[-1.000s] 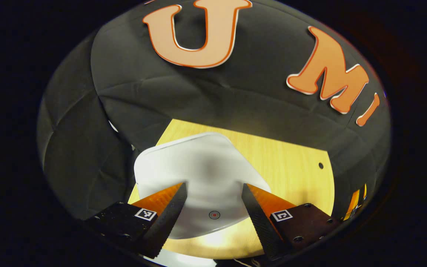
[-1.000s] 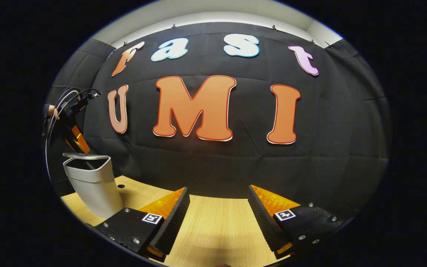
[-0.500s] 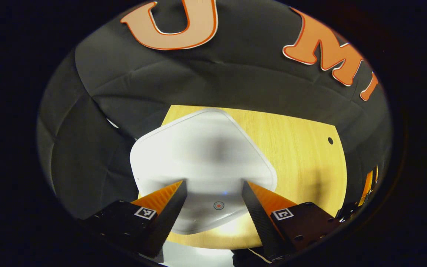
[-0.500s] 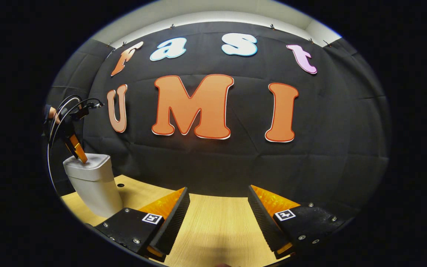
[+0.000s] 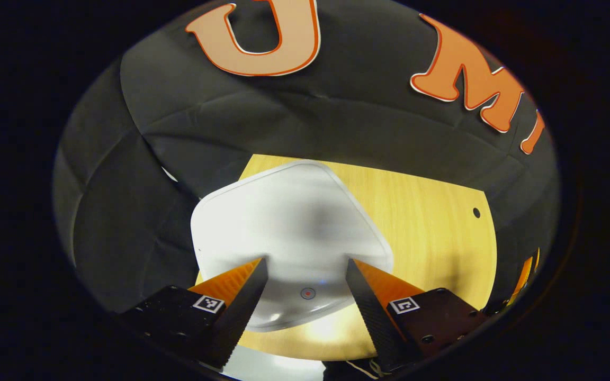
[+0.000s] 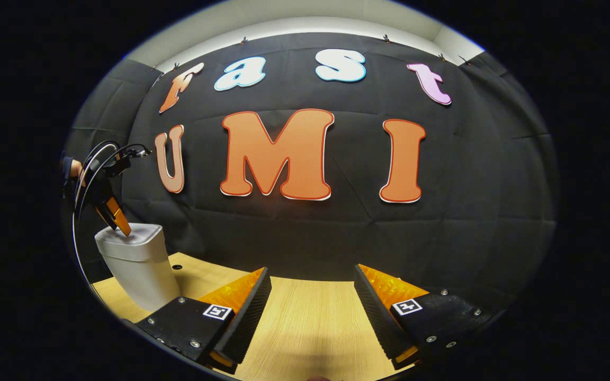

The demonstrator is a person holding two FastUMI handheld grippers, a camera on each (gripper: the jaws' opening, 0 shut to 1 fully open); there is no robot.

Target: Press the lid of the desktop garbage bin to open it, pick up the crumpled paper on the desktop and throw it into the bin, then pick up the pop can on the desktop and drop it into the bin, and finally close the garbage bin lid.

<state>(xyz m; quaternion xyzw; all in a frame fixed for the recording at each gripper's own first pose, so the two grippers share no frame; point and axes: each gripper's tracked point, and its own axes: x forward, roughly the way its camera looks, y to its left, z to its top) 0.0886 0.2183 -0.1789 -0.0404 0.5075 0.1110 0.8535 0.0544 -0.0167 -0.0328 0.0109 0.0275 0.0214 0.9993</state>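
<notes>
While my left gripper (image 5: 306, 275) hangs wide open and empty over the bin's closed lid (image 5: 289, 227) at the desk's far left, I judge the stiff, slick plastic best pressed near its red dot (image 5: 307, 292).

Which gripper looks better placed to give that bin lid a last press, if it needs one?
Left. The left gripper sits right over the bin lid, while the right gripper hovers open above the table, away from it.
</notes>
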